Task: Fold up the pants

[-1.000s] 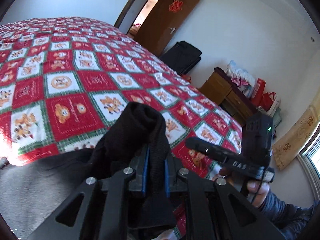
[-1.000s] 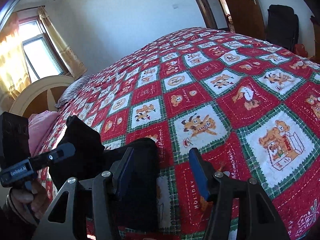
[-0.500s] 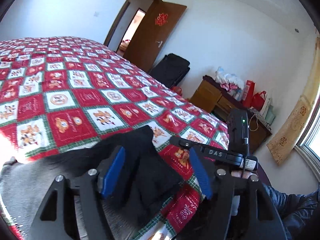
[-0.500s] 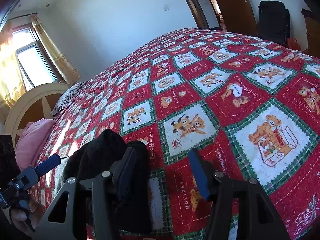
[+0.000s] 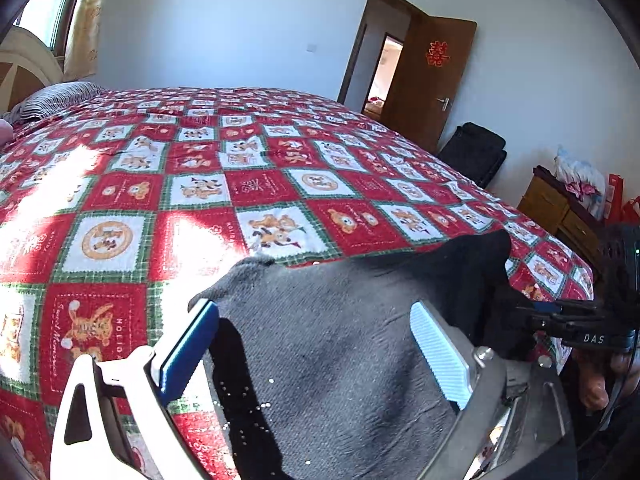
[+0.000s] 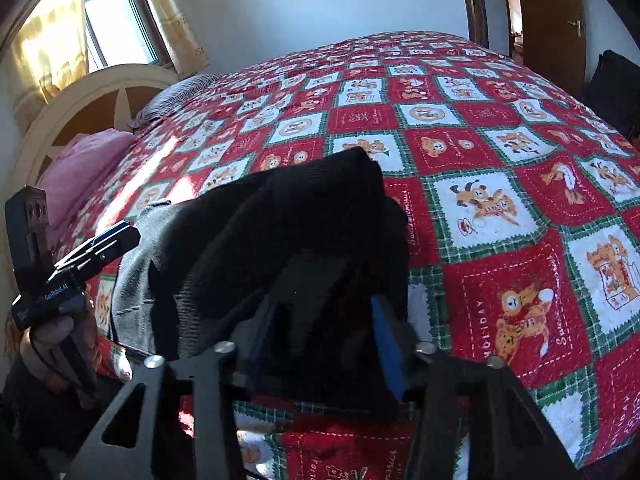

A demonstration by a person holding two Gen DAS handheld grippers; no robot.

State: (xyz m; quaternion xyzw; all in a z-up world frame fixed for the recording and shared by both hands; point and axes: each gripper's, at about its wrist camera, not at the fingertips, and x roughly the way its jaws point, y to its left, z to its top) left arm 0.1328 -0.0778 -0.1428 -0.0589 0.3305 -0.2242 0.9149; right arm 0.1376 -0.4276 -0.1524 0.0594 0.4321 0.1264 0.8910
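Lying bunched at the near edge of the bed [image 5: 280, 184], the dark pants [image 5: 340, 340] spread beneath the left hand-held gripper [image 5: 316, 344], whose fingers stand wide apart above the cloth. The right hand-held gripper [image 6: 320, 344] pinches a thick fold of the pants [image 6: 288, 240] between its blue pads

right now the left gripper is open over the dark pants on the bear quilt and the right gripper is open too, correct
Not quite. The left gripper is open over the dark pants on the bear quilt, but the right gripper is not open: the right wrist view shows its blue-padded fingers shut on a bunched fold of the pants.
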